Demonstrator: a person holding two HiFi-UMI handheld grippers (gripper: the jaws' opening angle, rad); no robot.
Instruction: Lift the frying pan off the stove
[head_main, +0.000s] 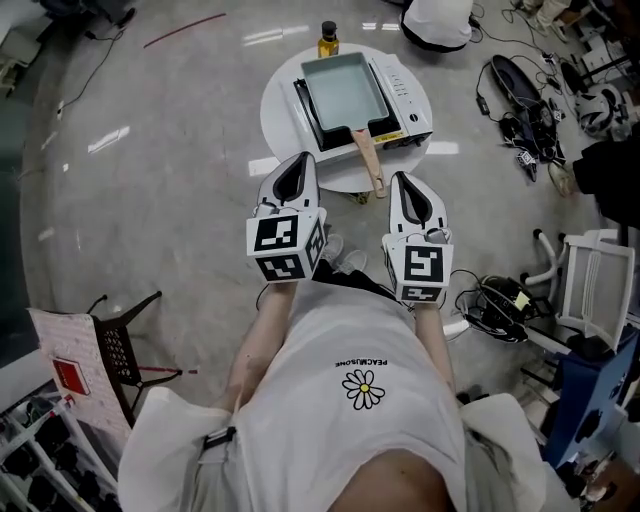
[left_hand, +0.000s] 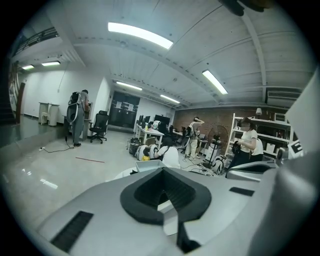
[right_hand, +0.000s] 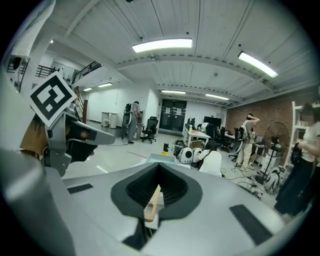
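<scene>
Short of the stove (head_main: 405, 95), left gripper (head_main: 305, 160) and right gripper (head_main: 399, 179) hover, jaws together — an approach, I judge — next, open one onto the frying pan (head_main: 340, 85) handle (head_main: 370, 165).

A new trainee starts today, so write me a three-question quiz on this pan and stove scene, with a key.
1. True or false: the frying pan sits on the stove.
2. In the head view, the pan's wooden handle points: A toward the person; B away from the person; C straight up.
3. Is either claw gripping the pan?

Key: 1 true. 2 A. 3 No: the left claw and right claw are both shut and hold nothing.
</scene>
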